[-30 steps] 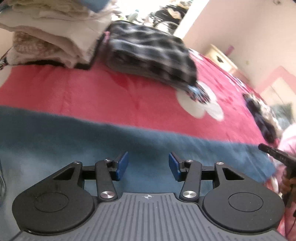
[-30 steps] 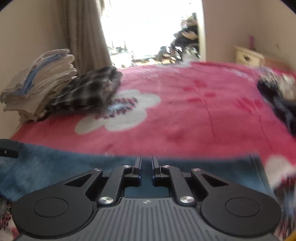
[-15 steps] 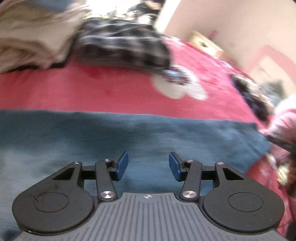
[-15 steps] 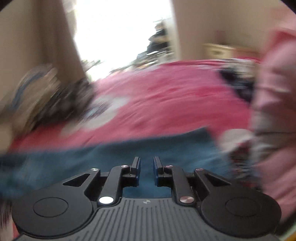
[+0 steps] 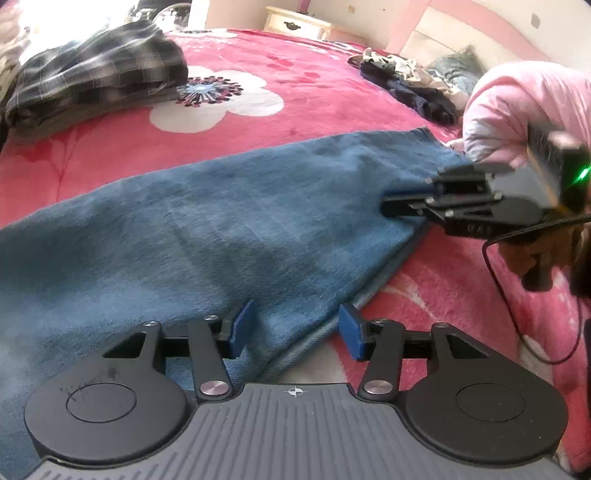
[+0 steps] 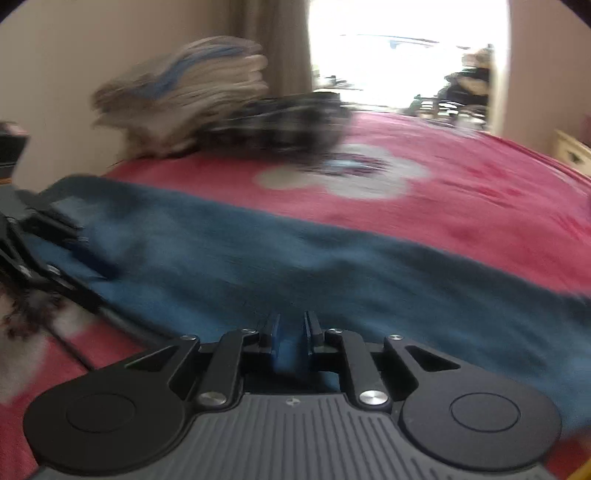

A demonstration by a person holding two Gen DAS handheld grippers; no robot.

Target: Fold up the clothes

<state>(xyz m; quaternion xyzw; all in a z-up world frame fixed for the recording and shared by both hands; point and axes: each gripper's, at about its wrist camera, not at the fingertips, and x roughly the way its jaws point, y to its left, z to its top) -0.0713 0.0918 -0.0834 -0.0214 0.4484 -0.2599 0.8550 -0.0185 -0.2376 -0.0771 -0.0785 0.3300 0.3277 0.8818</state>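
Observation:
Blue jeans lie flat across the red flowered blanket. My left gripper is open, its blue pads on either side of the jeans' near folded edge and not touching it. My right gripper reaches in from the right at the hem end, lying sideways, jaws closing on the denim edge. In the blurred right wrist view, blue cloth fills the narrow gap of the right gripper, and the jeans stretch left to the left gripper.
A folded plaid garment and a stack of folded pale clothes sit at the bed's far side. A dark heap of unfolded clothes lies near the headboard. A pink sleeve holds the right gripper; a nightstand stands behind.
The left gripper rolled and slid along the jeans to their near edge, bringing the hem end and right gripper into view. The right gripper swung left and dropped onto the denim.

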